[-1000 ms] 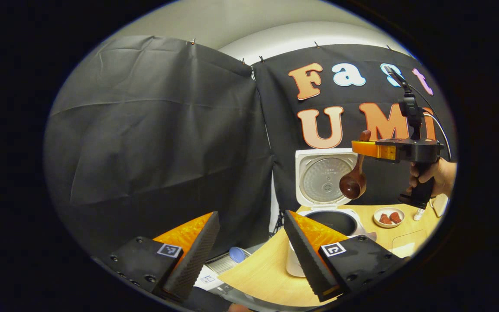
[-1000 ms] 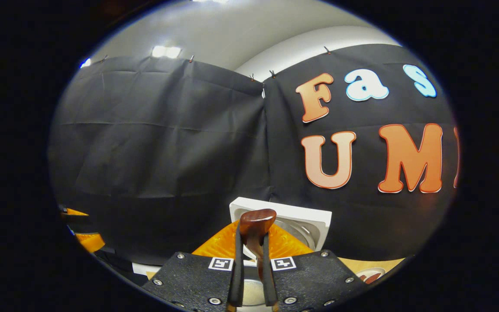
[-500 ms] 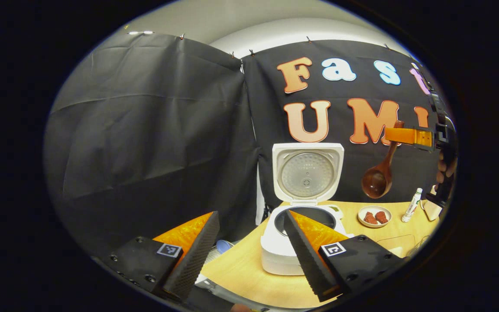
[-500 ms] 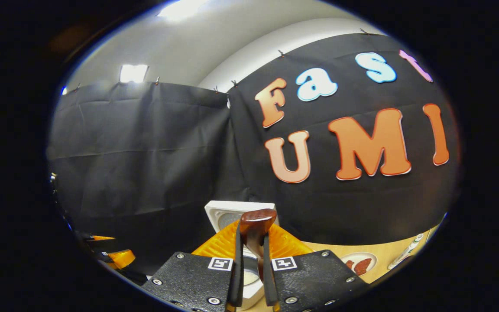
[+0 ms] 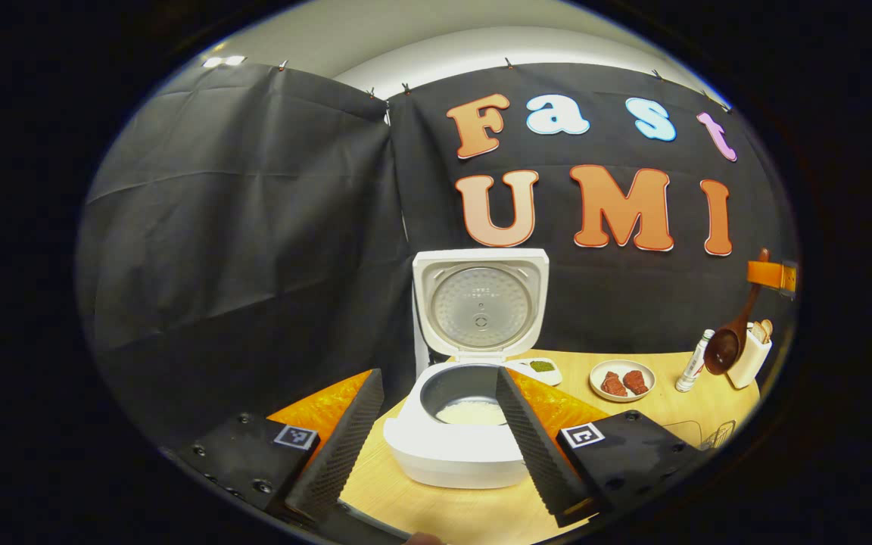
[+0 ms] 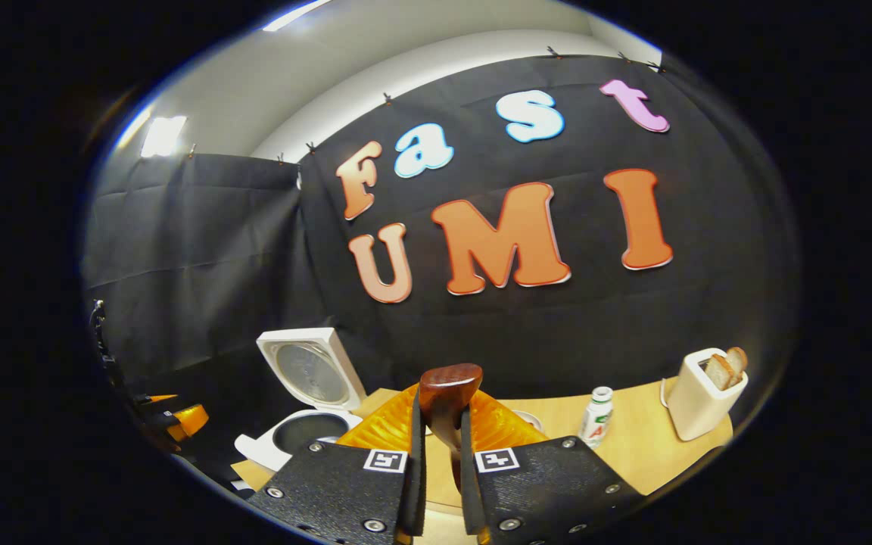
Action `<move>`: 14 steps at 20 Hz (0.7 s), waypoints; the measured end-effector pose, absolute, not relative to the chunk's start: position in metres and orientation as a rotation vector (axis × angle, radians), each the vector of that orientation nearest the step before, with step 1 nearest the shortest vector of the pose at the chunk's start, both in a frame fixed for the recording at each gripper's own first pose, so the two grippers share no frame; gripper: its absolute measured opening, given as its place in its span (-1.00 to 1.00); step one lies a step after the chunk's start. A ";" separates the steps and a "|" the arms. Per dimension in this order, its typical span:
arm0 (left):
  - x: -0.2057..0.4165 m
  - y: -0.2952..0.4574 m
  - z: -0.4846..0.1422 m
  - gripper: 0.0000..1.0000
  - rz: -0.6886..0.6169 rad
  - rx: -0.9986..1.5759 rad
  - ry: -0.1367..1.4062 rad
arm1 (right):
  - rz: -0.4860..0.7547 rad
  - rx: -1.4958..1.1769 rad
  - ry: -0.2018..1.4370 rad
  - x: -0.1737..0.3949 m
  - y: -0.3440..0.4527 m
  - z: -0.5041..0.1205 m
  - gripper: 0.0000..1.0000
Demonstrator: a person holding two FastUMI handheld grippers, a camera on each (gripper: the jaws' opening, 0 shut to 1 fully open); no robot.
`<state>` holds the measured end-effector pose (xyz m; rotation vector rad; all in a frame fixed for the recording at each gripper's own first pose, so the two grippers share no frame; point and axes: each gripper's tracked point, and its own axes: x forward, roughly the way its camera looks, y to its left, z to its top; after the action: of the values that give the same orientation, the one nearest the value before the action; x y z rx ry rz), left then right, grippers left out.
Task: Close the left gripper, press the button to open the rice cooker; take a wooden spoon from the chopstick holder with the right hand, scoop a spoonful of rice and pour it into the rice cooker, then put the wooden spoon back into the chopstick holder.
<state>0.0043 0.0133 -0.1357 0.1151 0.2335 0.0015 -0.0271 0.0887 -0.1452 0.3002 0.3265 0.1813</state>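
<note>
A: How do the two tongs stand?

B: The left gripper is spread wide with nothing between its fingers; it sits low at six o'clock in the left gripper view, framing the rice cooker. The right gripper is nearly closed, both fingers pressing the handle of the wooden spoon.

A: And the cooker?

B: Lid upright and open, white rice lying in the dark inner pot.

A: Where is the spoon's bowl?

B: In the left gripper view it hangs at about three o'clock, bowl downward, just beside the white chopstick holder. Whether they touch I can't tell at that warped edge.

A: Anything else on the table?

B: A plate with two reddish pieces, a small bottle, a little dish of green stuff.
</note>
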 end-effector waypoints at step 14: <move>0.029 -0.047 -0.119 1.00 -0.058 0.132 0.192 | -0.180 0.401 0.551 -0.138 -0.037 -0.245 -0.62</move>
<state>0.0285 -0.0473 -0.1186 0.1319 0.1922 -0.0581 -0.1379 -0.0374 -0.2455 0.4015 0.5513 -0.1805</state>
